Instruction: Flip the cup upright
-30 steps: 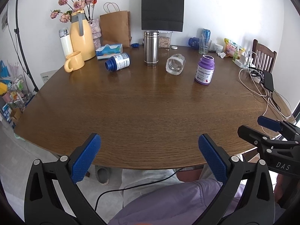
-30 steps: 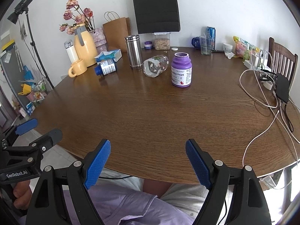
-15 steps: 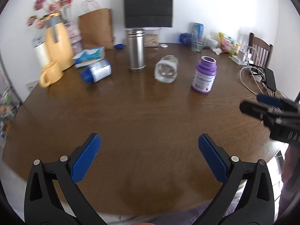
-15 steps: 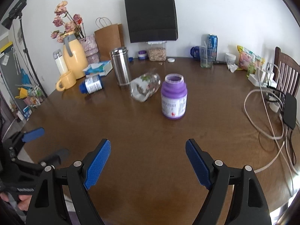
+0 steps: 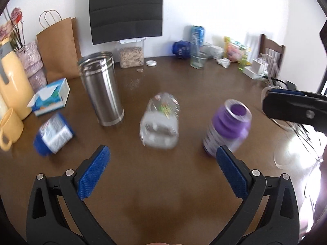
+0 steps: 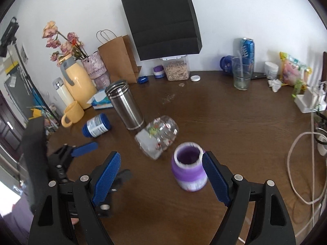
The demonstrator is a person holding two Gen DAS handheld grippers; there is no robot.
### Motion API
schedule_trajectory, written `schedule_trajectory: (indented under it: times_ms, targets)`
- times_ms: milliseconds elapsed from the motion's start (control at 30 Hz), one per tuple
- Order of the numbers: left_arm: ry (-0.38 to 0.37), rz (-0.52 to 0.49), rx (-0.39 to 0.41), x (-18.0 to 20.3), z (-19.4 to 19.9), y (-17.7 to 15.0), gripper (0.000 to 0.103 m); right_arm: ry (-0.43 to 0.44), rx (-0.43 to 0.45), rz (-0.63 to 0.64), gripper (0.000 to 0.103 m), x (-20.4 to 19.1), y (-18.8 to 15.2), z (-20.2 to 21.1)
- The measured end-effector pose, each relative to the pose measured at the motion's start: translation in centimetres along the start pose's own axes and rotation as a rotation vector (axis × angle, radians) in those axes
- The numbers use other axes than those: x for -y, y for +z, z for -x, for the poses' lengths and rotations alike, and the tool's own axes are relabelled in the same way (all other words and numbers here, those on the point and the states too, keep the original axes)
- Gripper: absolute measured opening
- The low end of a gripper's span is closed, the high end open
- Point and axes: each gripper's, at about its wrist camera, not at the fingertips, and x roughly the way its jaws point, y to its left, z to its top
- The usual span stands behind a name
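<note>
Hazards, left to right. Blue bottle [image 5: 53,136] on its side, free to roll if nudged. Steel tumbler [image 5: 101,88] upright, just beside cup; sideways sweep could topple it. Cup [image 5: 160,123], clear glass, lying on its side mid-table, base toward cameras; smooth wall likely slippery, may roll or slip from pads. Purple jar [image 6: 189,171] upright, lidless, near right gripper's [image 6: 161,176] right finger; knock risk. Left gripper [image 5: 162,168] spread wide, empty, short of cup. Right gripper likewise spread, empty. Left view blurred.
</note>
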Motion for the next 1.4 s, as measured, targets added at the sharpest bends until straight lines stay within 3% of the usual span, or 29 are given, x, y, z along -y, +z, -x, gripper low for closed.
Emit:
schedule_trajectory:
  times_ms: [100, 267, 367, 533, 567, 633, 733, 867, 1000, 1100, 1200, 1400]
  targets:
    - [-0.051, 0.029, -0.051, -0.8, -3.4, 1.9, 0.103, 0.035, -0.033, -0.029, 0.085, 0.6, 2.6, -2.8]
    - [-0.038, 0.092, -0.111, -2.1, -8.4, 3.5, 0.100, 0.062, -0.085, -0.059, 0.085, 1.4, 6.7, -7.8]
    - [-0.079, 0.123, -0.133, -3.0, -10.4, 3.4, 0.086, 0.066, -0.092, -0.056, 0.085, 1.1, 8.3, -10.4]
    - [-0.099, 0.148, -0.174, -3.8, -12.4, 2.5, 0.078, 0.092, -0.085, -0.079, 0.085, 1.3, 7.9, -14.1]
    - [-0.096, 0.134, -0.176, -3.8, -12.5, 2.3, 0.069, 0.148, -0.109, -0.128, 0.085, 1.8, 7.4, -14.9]
    - [-0.094, 0.117, -0.166, -3.7, -12.4, 2.1, 0.066, 0.252, -0.133, -0.191, 0.085, 2.5, 7.1, -15.1]
    - [-0.114, 0.111, -0.140, -3.5, -12.0, 2.1, 0.064, 0.221, -0.128, -0.190, 0.085, 2.6, 7.1, -14.9]
    - [-0.087, 0.093, -0.121, -3.6, -10.9, 1.3, 0.064, 0.268, -0.148, -0.248, 0.085, 2.7, 5.8, -14.4]
    - [-0.079, 0.088, -0.113, -4.0, -9.6, 0.6, 0.064, 0.243, -0.135, -0.185, 0.085, 0.9, 3.7, -12.8]
    - [-0.045, 0.078, -0.114, -4.5, -8.4, -0.3, 0.064, 0.197, -0.160, -0.137, 0.085, -0.7, 1.7, -12.7]
    - [-0.039, 0.069, -0.109, -5.0, -6.9, -1.4, 0.063, 0.205, -0.199, -0.135, 0.086, -1.1, 0.0, -13.1]
    - [0.000, 0.083, -0.107, -6.1, -5.2, -2.5, 0.063, 0.175, -0.183, -0.104, 0.086, -2.5, -0.8, -13.0]
